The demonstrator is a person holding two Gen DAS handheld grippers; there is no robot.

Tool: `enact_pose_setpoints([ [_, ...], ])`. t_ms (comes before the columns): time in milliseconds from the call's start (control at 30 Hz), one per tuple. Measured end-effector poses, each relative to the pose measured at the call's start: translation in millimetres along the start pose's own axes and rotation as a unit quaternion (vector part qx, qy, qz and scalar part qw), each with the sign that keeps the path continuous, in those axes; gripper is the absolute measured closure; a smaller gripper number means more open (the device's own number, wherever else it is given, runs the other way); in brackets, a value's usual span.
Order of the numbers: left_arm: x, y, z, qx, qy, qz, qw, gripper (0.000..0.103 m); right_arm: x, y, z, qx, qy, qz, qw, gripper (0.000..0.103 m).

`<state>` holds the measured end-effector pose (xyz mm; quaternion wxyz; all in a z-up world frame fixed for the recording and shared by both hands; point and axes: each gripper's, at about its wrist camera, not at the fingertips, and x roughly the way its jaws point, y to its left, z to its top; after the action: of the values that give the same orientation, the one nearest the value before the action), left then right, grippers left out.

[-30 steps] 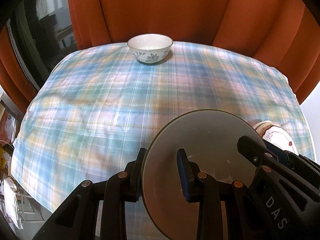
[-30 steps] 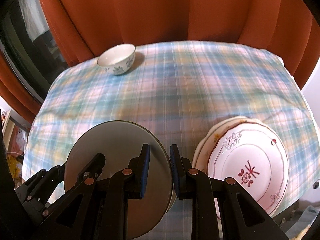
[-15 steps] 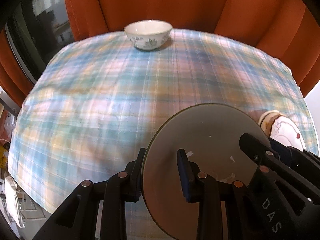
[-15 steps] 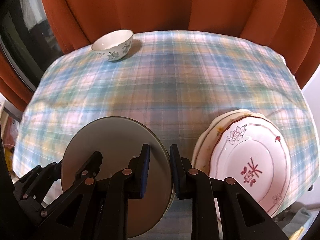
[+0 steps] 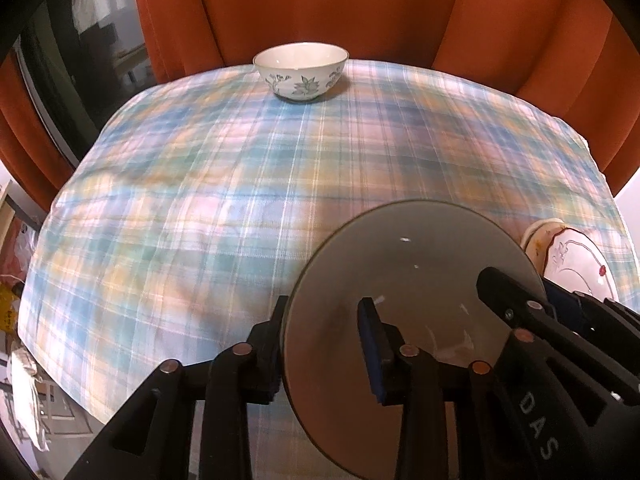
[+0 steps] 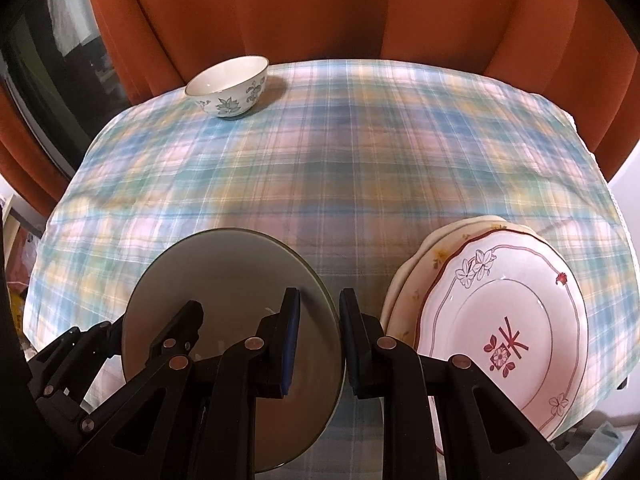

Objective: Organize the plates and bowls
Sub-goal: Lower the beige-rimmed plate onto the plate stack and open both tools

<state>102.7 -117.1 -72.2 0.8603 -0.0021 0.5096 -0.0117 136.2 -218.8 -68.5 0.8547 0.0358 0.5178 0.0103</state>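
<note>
Plaid tablecloth (image 5: 224,208) fills the left wrist view, with orange curtains (image 5: 320,4) behind it and a floral bowl (image 5: 301,70) upright at the far edge, well apart from everything else. The left gripper (image 5: 322,334) straddles the left rim of a grey plate (image 5: 408,292); its jaws are opening, with clear space between the inner pad and the plate. The right gripper (image 5: 516,300) reaches in from the right over the same plate. Half a second ago the bowl sat higher in this view.

From the right wrist view, the grey plate (image 6: 224,280) lies near the front edge, tilted, its face toward the camera. The right gripper (image 6: 319,332) is clamped narrow on the plate's right rim. Just beside it a stack of patterned plates (image 6: 504,320) lies flat. The bowl (image 6: 228,86) stands far left; it too has dropped lower in view.
</note>
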Motion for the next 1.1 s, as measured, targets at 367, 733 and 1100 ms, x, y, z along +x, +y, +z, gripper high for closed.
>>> enact_pose_setpoints([
  [367, -16.9, 5.2, 2.8, 0.016, -0.028, -0.026, 0.9991, 0.029, -18.7, 6.4, 3.3, -0.012, -0.030, -0.010, 0.999, 0.035],
  [733, -40.3, 41.3, 28.9, 0.019, -0.057, -0.057, 0.9966, 0.028, -53.7, 48.9, 25.1, -0.036, -0.082, -0.083, 0.993, 0.021],
  [1100, -61.3, 90.3, 84.6, 0.046, -0.093, -0.080, 0.9914, 0.028, -73.4, 103.2, 73.5, -0.031, -0.095, -0.039, 0.994, 0.020],
])
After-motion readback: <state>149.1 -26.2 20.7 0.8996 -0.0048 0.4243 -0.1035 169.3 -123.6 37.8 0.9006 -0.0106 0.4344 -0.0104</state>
